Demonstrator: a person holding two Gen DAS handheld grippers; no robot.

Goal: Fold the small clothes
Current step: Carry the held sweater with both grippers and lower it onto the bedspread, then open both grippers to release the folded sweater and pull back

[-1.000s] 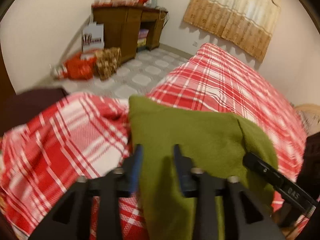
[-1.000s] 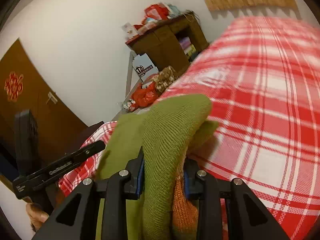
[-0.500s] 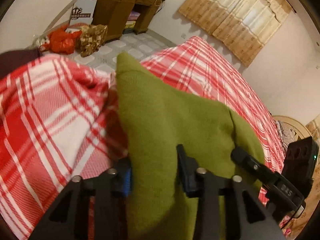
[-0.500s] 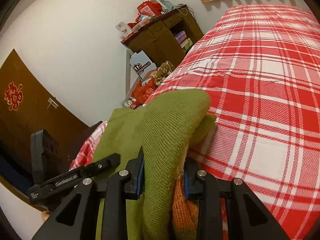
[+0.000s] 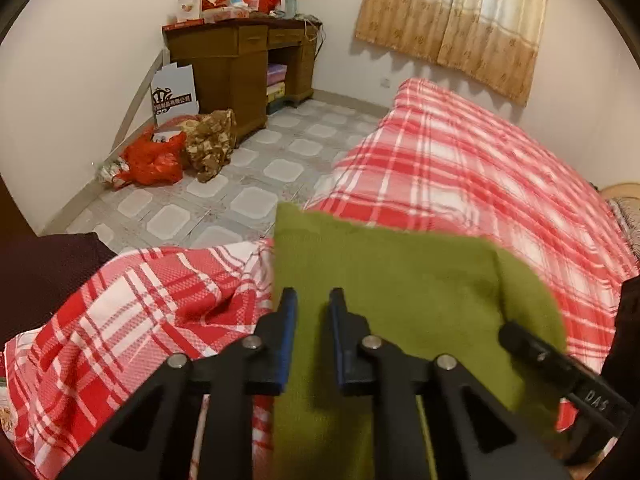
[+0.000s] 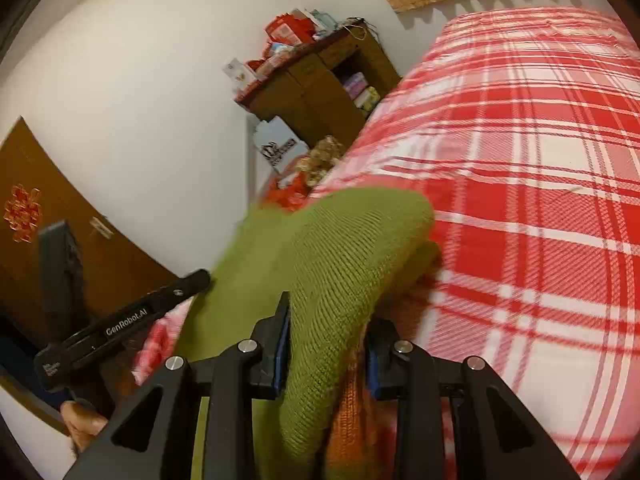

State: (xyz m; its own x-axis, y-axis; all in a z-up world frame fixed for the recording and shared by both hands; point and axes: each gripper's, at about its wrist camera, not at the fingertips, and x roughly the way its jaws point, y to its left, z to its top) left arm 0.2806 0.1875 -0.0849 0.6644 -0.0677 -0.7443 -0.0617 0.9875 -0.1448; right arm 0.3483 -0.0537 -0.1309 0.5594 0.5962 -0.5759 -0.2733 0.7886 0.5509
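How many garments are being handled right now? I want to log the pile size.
1 for sure: the green knit garment, pinched by the left gripper and the right gripper above the plaid bed. Orange knit beneath may be its part or another.

The olive-green knit garment (image 5: 400, 280) hangs folded above the plaid bed, apparently orange (image 6: 352, 412) inside.

one green garment (image 5: 400, 280), two grippers (image 5: 312, 304) (image 6: 326, 320), one bed (image 5: 480, 168), one desk (image 5: 240, 60).
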